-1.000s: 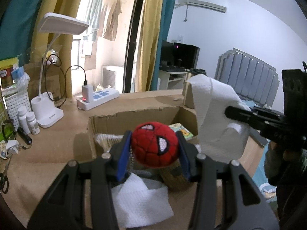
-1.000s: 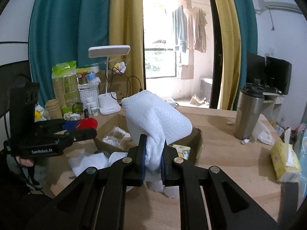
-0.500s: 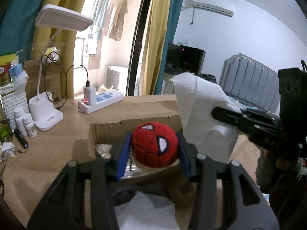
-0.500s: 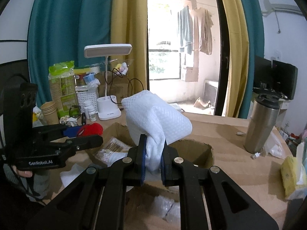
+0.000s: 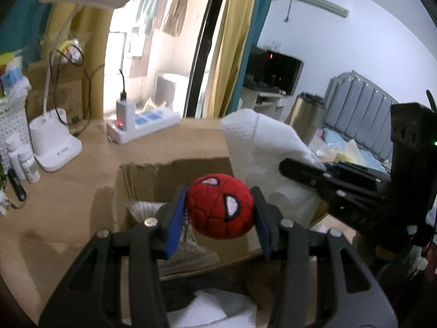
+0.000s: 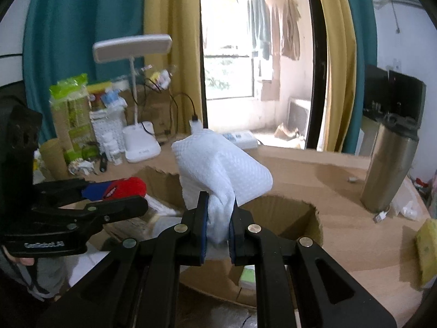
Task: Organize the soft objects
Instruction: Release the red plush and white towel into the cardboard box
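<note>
My left gripper (image 5: 220, 209) is shut on a red plush ball with white spider-mask eyes (image 5: 220, 206), held above the open cardboard box (image 5: 174, 175). My right gripper (image 6: 218, 218) is shut on a folded white waffle-textured cloth (image 6: 221, 169), also over the box (image 6: 286, 213). In the left wrist view the cloth (image 5: 262, 142) and the right gripper (image 5: 284, 164) come in from the right. The right wrist view shows the left gripper (image 6: 136, 191) with the red ball (image 6: 128, 187) at the left. Pale things lie in the box bottom.
A white desk lamp (image 6: 136, 95), small bottles (image 5: 23, 155) and a power strip (image 5: 142, 125) stand at the back of the wooden desk. A steel tumbler (image 6: 390, 161) stands at the right, a yellow tissue pack (image 6: 426, 254) near the right edge. White paper (image 5: 213, 311) lies below the left gripper.
Both grippers have moved forward over the box, each keeping its hold. The box and the desk clutter now look closer, and the right gripper with the cloth sits nearer the red ball.
</note>
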The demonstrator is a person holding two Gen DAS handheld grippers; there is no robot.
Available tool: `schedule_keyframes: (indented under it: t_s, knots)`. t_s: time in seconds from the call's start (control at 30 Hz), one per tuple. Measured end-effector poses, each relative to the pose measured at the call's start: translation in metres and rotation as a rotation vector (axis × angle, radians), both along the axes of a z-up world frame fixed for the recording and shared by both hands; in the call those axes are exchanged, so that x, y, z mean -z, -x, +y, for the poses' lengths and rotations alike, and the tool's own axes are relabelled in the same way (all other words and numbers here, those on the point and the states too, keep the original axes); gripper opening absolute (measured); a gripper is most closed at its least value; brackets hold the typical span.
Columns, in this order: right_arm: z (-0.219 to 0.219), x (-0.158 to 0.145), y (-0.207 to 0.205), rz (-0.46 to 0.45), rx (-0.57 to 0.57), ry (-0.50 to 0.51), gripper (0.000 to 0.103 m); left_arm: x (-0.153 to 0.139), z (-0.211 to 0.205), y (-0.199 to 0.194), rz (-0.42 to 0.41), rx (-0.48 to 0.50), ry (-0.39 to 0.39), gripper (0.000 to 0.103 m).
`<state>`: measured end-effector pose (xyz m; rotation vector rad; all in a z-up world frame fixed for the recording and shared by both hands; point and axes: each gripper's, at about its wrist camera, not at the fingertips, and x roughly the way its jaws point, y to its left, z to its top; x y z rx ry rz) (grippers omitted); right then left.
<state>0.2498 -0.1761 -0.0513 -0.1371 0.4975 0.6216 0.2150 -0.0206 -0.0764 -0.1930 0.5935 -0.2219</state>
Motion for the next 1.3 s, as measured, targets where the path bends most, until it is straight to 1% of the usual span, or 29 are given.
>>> schedule_keyframes:
  t_s: [0.07,0.17,0.3,0.37,0.4,0.43,0.5,0.57,0.6,0.63,0.93,1.2,1.27,1.3]
  knots:
    - [0.002,0.009,-0.007,0.03,0.012,0.008,0.013,0.009,-0.002,-0.008,0.051,0.004,-0.008,0.048]
    - [0.007,0.022,-0.012,0.074,0.017,0.029,0.013,0.018,-0.003,-0.015,0.098,0.001,-0.008,0.048]
    - [0.015,0.036,-0.014,0.132,-0.005,0.071,0.013,0.024,-0.003,-0.02,0.128,0.004,0.009,0.051]
    - [0.019,0.04,-0.014,0.141,-0.014,0.095,0.016,0.025,-0.004,-0.02,0.131,0.007,0.012,0.052]
    - [0.021,0.041,-0.013,0.14,-0.017,0.113,0.02,0.025,-0.003,-0.021,0.13,0.009,0.013,0.053]
    - [0.022,0.041,-0.012,0.139,-0.018,0.118,0.03,0.024,-0.003,-0.021,0.129,0.01,0.014,0.054]
    - [0.023,0.04,-0.011,0.138,-0.016,0.118,0.043,0.022,-0.003,-0.018,0.122,0.007,0.021,0.06]
    - [0.02,0.036,-0.01,0.13,-0.001,0.107,0.048,0.018,-0.001,-0.014,0.114,0.003,0.025,0.073]
    - [0.017,0.034,-0.009,0.126,0.004,0.1,0.052,0.016,0.0,-0.011,0.107,0.003,0.031,0.076]
    - [0.015,0.031,-0.008,0.12,0.009,0.093,0.055,0.015,0.001,-0.01,0.104,0.004,0.034,0.076]
    - [-0.01,0.013,0.006,0.068,0.083,0.068,0.056,0.001,-0.002,0.015,0.051,-0.006,0.006,0.076]
    - [-0.031,-0.003,0.026,0.022,0.126,0.054,0.056,-0.02,-0.003,0.04,-0.017,-0.012,-0.014,0.077]
    - [-0.034,-0.008,0.033,0.009,0.131,0.054,0.057,-0.024,-0.004,0.045,-0.03,-0.012,-0.018,0.077]
    - [-0.035,-0.009,0.036,0.005,0.132,0.053,0.059,-0.026,-0.005,0.047,-0.037,-0.012,-0.021,0.077]
